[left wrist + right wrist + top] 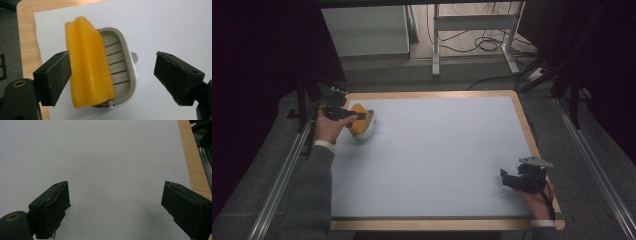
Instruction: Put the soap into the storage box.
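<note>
From the high view I see my left gripper (pixel 346 116) at the far-left corner of the pale blue tabletop (pixel 437 155), reaching over a yellow-orange bar of soap (pixel 359 119) that lies on a white oval plastic soap dish (pixel 368 129). My right gripper (pixel 518 179) rests near the tabletop's right edge, well apart from the soap.

In the left gripper view my jaws stand wide apart around the yellow-orange bar of soap (pixel 87 67); the left jaw sits just beside it, maybe touching, and the right jaw is clear of the white dish (pixel 125 70). The bar lies tilted over the dish's slatted floor and overhangs one rim.

In the right gripper view my jaws are spread above bare tabletop (pixel 105 165).

I judge this as the approach to grasping the soap. Next I need to centre the jaws on the bar alone and close gently, since it may slip.
</note>
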Demonstrator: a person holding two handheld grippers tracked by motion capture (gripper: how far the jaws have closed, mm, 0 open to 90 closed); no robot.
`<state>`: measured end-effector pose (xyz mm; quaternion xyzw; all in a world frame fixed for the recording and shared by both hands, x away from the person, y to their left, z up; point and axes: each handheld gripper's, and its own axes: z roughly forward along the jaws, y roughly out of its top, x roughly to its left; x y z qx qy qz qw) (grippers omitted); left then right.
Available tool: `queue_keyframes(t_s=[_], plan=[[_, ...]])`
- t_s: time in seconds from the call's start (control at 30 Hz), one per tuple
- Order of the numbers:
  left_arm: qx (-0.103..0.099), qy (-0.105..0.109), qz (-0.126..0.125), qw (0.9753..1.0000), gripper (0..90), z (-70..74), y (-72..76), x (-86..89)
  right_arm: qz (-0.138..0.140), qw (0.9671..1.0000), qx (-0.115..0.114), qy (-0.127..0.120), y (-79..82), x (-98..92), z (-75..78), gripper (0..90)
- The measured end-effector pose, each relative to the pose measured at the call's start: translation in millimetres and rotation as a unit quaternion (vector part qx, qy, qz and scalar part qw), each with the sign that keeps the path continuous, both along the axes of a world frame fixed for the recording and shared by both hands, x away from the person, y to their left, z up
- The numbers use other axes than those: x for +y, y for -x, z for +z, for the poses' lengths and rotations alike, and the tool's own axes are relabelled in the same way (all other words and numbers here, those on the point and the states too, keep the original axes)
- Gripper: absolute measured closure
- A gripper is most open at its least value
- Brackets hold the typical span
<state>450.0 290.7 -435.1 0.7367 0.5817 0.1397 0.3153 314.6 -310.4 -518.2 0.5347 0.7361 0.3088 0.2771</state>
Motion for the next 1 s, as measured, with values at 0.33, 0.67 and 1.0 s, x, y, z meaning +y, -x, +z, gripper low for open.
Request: queue_keyframes(t_s=[0.33, 0.67, 1.0], plan=[[-0.026, 0.023, -0.041, 0.9986, 16.5, 2.4, 33.1, -3.2, -0.004, 1.0, -0.006, -0.002, 2.7, -0.3, 2.8, 8.1], [-0.047, 0.037, -0.09, 0.9942, 18.4, -7.9, 73.2, -12.9, -0.003, 1.0, -0.008, -0.002, 4.0, 1.3, 4.1, 8.1], [-0.049, 0.046, -0.125, 0.9899, 19.2, -28.2, 108.0, -26.2, 0.0, 1.0, -0.008, -0.001, 4.2, 2.1, 4.0, 8.1]])
